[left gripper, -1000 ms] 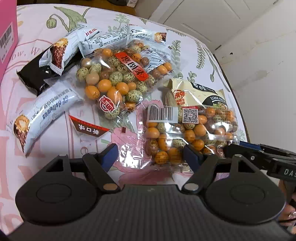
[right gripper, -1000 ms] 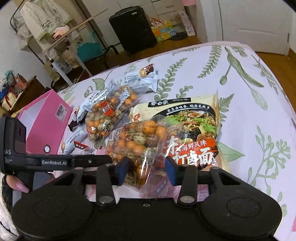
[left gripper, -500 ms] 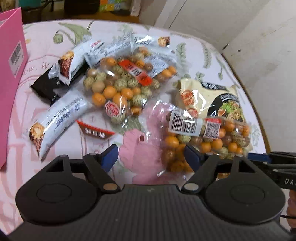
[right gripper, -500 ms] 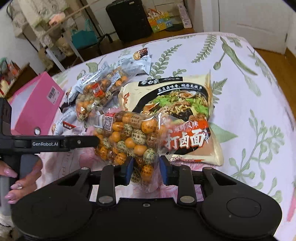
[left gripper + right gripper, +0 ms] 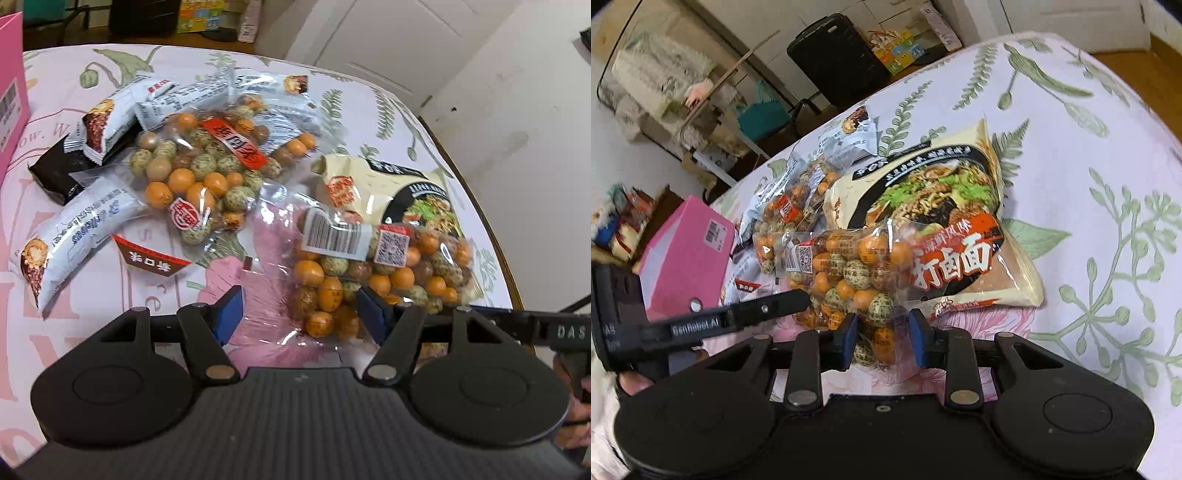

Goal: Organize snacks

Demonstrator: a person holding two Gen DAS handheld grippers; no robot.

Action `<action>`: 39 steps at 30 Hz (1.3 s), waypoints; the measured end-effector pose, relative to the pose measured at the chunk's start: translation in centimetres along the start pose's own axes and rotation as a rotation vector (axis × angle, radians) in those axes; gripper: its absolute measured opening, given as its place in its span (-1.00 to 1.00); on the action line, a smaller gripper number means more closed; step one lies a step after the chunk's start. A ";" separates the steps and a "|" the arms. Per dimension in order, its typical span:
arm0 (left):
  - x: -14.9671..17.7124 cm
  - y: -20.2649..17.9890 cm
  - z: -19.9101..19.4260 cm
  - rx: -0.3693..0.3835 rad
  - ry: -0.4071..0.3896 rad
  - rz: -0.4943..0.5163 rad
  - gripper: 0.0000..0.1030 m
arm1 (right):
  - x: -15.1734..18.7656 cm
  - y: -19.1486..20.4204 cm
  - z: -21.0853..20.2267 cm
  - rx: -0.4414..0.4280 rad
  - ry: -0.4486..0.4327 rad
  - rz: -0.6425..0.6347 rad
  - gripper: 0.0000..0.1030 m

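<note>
Left wrist view
Surroundings: a floral cloth (image 5: 110, 295) covers the surface; a pink box (image 5: 11, 103) stands at the 9 o'clock edge, with white snack bars (image 5: 74, 229) and a black packet (image 5: 55, 170) toward 10 o'clock.
Second nut bag: a clear bag of coated nuts with a red label (image 5: 207, 173) lies just above centre, overlapping the bars.
Held nut bag: the clear nut bag with a barcode (image 5: 369, 266) sits toward 4 o'clock, its far end resting over the noodle packet (image 5: 406, 192).
Left claw (image 5: 299, 314): its blue pads stand half apart and have just been closing; the bag's loose clear end lies between them, and I cannot tell whether the pads touch it.
Obstruction: the right claw's black finger (image 5: 517, 321) reaches in at 3 o'clock, beside the bag.

Right wrist view
Surroundings: the pink box (image 5: 687, 254) is at 9 o'clock; a black suitcase (image 5: 834, 62) and a cluttered rack (image 5: 665, 85) stand on the floor from 12 to 10 o'clock.
Noodle packet (image 5: 942, 206): it lies flat at centre, partly under the held nut bag (image 5: 849, 266).
Right claw (image 5: 881, 332): narrow, its pads pinching the near end of that bag.
Left claw finger (image 5: 764, 308): crosses from 9 o'clock and meets the bag's left side.
Hand (image 5: 631, 384): fingers wrap the left tool's handle at 8 o'clock.
</note>
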State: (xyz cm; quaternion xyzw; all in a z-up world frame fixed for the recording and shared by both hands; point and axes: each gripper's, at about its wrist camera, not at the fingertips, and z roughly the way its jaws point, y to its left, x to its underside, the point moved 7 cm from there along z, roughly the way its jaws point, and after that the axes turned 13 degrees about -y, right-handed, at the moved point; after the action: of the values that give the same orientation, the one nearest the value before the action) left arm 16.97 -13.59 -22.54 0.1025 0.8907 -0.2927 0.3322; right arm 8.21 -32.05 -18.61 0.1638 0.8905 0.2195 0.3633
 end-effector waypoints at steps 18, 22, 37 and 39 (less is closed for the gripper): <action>0.9 -2.6 -2.0 0.013 0.083 0.051 0.20 | 0.2 2.7 0.6 0.011 0.056 -0.108 -0.36; 1.1 -1.2 -1.1 -0.037 0.049 0.088 0.21 | 0.7 2.5 0.8 0.022 0.061 -0.106 -0.36; 0.8 -1.8 -1.6 0.065 0.110 -0.038 0.21 | 0.1 3.3 -0.1 0.023 0.052 -0.116 -0.32; 0.6 -1.8 -2.5 0.078 0.110 -0.075 0.21 | -0.1 3.9 -0.3 0.021 0.057 -0.140 -0.26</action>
State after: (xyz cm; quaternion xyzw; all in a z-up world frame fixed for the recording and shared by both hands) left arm 14.52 -13.55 -20.64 0.0979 0.8988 -0.3335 0.2673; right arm 8.52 -28.84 -16.36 0.0984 0.9120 0.1889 0.3504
